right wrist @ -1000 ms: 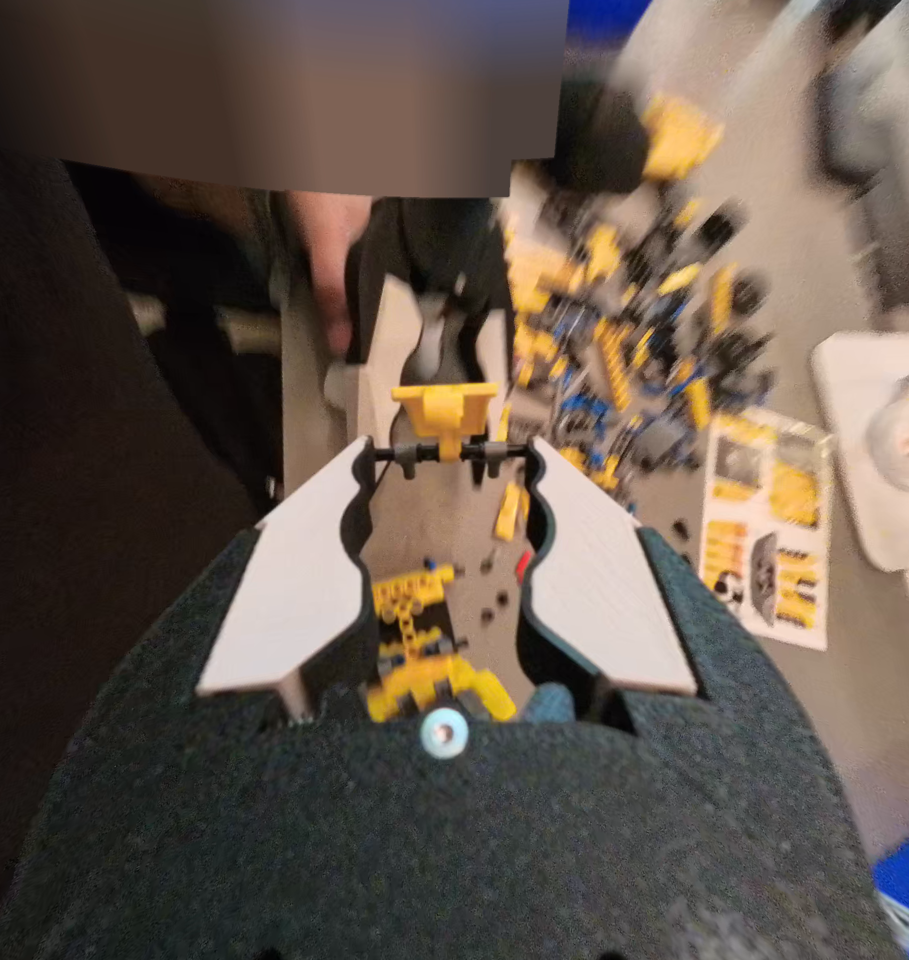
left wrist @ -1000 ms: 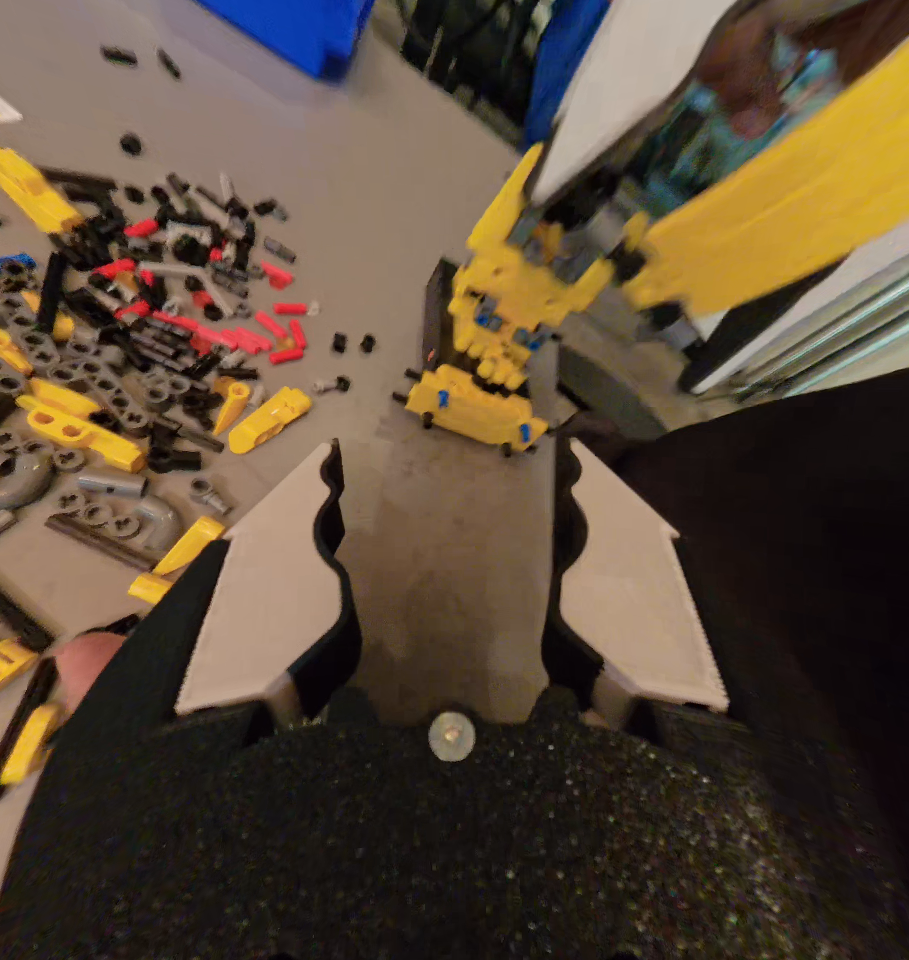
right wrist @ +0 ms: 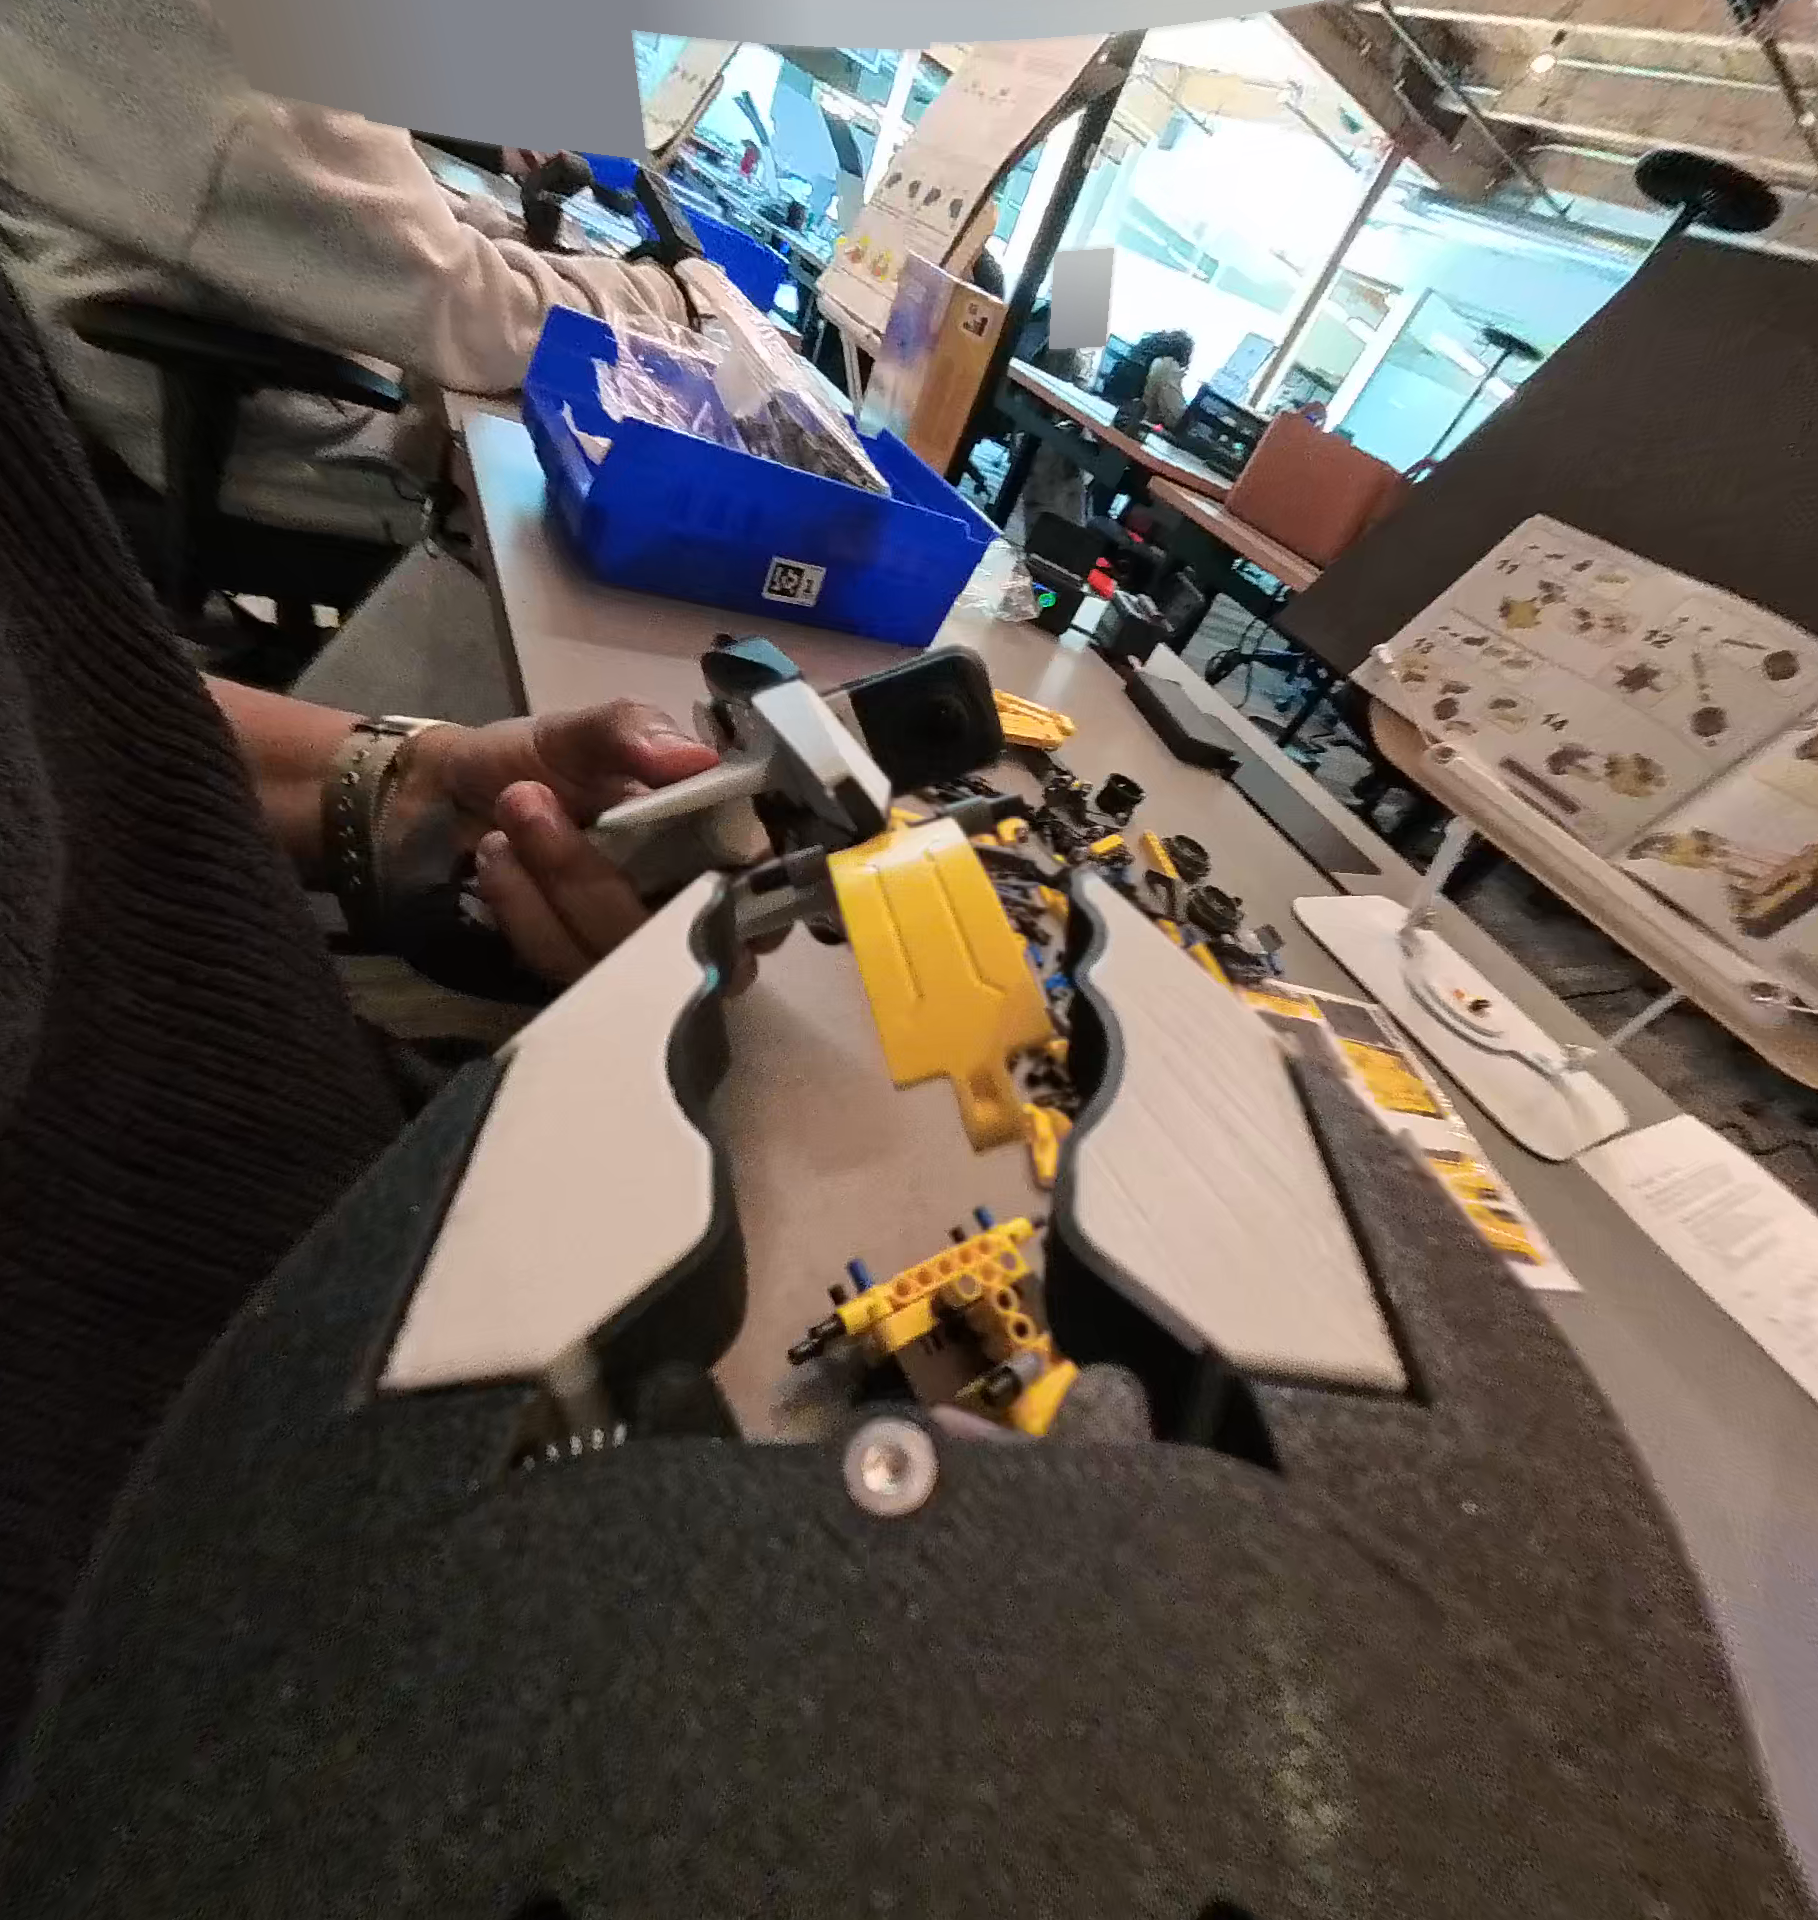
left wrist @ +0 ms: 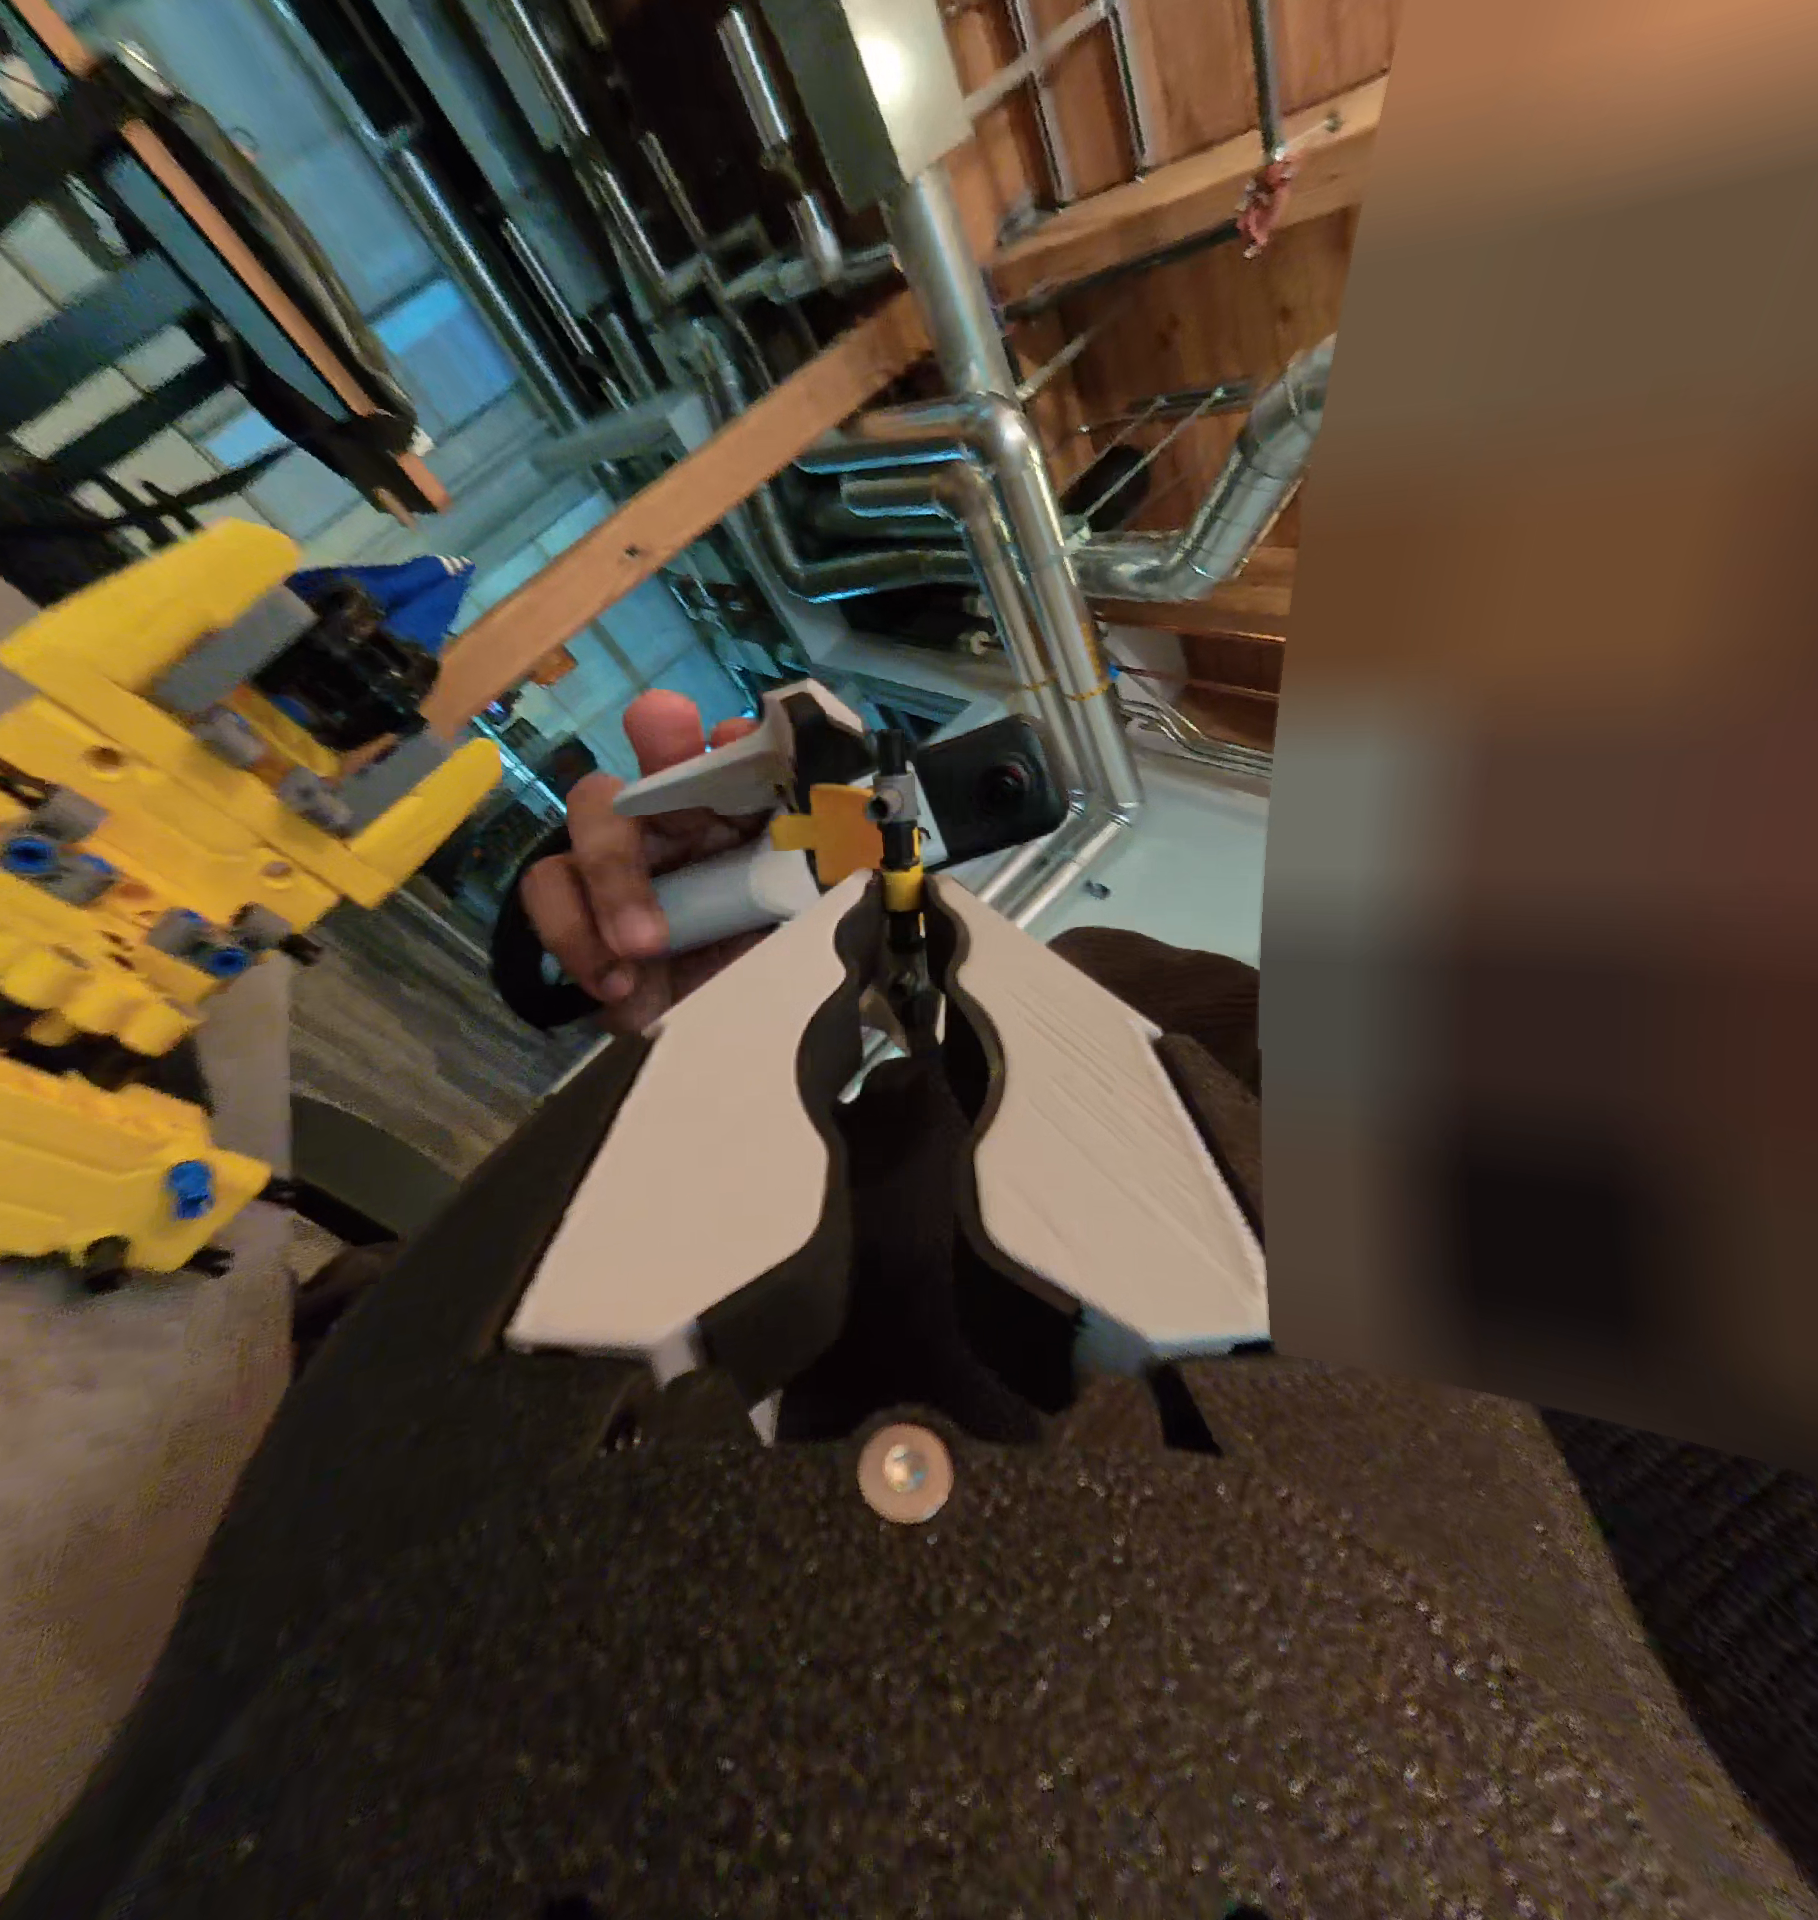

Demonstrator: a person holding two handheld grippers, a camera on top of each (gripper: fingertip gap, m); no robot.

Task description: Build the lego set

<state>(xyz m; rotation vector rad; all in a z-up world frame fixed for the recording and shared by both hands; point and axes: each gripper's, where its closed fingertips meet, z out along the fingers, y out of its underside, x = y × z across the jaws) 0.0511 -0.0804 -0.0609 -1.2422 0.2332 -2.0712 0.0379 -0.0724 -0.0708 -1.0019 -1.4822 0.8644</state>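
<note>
Yellow panel (right wrist: 936, 966) on axle (left wrist: 892, 831): sits between wide-spread right gripper (right wrist: 900, 909) tips, perhaps clamped, cannot tell; axle end pinched in narrow left gripper (left wrist: 897, 896), above scattered bricks (right wrist: 1175, 883)

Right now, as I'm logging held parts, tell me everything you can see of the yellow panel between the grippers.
The yellow panel is a flat, glossy plastic plate with long grooves and a narrow tab at its near end. Its far end hangs on a thin rod that the left gripper pinches. It slants in the air between the right gripper's open fingers, above the table.
</note>
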